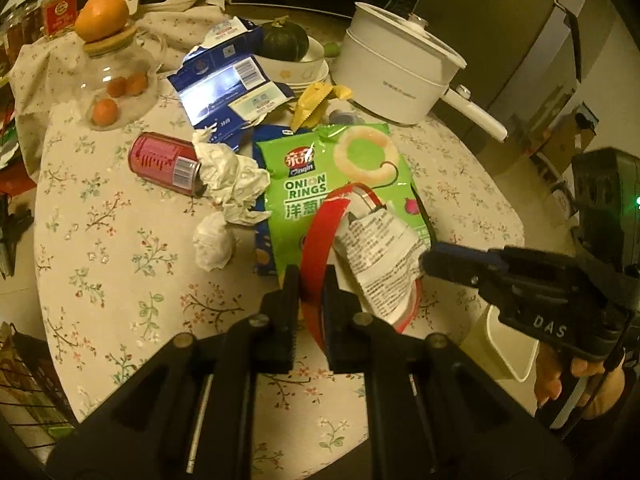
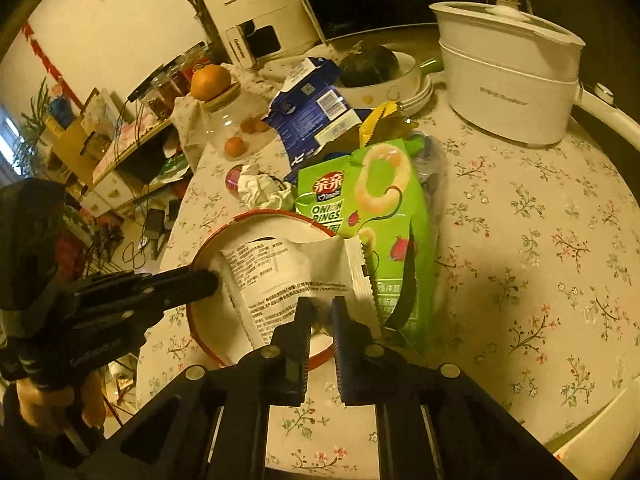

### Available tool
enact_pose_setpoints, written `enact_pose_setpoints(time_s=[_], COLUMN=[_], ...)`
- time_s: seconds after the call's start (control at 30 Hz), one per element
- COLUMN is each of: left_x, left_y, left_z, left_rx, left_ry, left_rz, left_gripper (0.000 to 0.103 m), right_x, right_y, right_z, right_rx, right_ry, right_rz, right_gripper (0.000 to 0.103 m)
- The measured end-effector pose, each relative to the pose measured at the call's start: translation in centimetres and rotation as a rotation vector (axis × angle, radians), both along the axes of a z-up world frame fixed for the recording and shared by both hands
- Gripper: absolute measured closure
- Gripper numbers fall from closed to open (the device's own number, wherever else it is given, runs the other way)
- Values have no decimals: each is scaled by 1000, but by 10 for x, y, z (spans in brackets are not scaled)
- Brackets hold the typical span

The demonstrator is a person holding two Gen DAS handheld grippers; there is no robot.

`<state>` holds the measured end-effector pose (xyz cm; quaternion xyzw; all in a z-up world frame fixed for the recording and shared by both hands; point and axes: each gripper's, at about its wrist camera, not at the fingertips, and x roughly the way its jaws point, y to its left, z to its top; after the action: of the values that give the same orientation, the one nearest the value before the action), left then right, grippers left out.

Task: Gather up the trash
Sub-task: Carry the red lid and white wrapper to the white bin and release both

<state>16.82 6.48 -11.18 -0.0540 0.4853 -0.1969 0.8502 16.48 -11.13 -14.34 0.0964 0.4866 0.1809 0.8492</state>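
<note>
White crumpled wrapper with small black print, serrated edge, lying in a white bowl with a red rim, near edge of the table. In the right wrist view the wrapper's long axis runs about 10 to 4 o'clock, serrated end toward 3. The bowl is tilted up, its rim clamped in the left hand-held gripper, whose jaws stand narrow on the rim. The right hand-held gripper is narrow too, pinched on the wrapper's lower edge; the pads' contact is partly hidden by the paper.

Just at 12 o'clock of the bowl: green onion rings bag, long axis 12 to 6, bottom covered by bowl and wrapper. At 10 o'clock: crumpled tissues, then a pink can on its side, open end at 4 o'clock. Farther at 12: torn blue carton, yellow wrapper, dark squash in a bowl, white pot at 1 o'clock. Glass jar with an orange on the lid at 10. A blue packet under the green bag is mostly hidden. A person's fingers show under each gripper body, cut off.
</note>
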Motion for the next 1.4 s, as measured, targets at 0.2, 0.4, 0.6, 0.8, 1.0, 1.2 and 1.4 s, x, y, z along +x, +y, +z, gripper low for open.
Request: enact_pose_setpoints(time_s=[0.2, 0.4, 0.6, 0.8, 1.0, 1.2, 1.4], left_x=[-15, -17, -18, -16, -16, -21, -30], left_y=[-15, -28, -26, -27, -30, -40, -65], left_z=[23, 21, 25, 19, 19, 30, 47], left_rx=[112, 86, 3, 45, 141, 181, 179], left_ry=[-161, -148, -136, -129, -163, -225, -291], left_rz=[-24, -70, -82, -69, -50, -51, -91], left_gripper=[91, 91, 91, 91, 91, 91, 91], right_x=[-6, -9, -5, -2, -6, -20, -39], right_y=[-14, 0, 8, 11, -8, -42, -83], right_z=[13, 20, 10, -1, 18, 48, 71], right_rx=[48, 15, -61, -84, -21, 34, 14], right_ry=[-43, -91, -94, -72, -98, -150, -195], right_rz=[-73, -21, 2, 34, -16, -78, -147], right_gripper=[29, 24, 36, 73, 84, 84, 84])
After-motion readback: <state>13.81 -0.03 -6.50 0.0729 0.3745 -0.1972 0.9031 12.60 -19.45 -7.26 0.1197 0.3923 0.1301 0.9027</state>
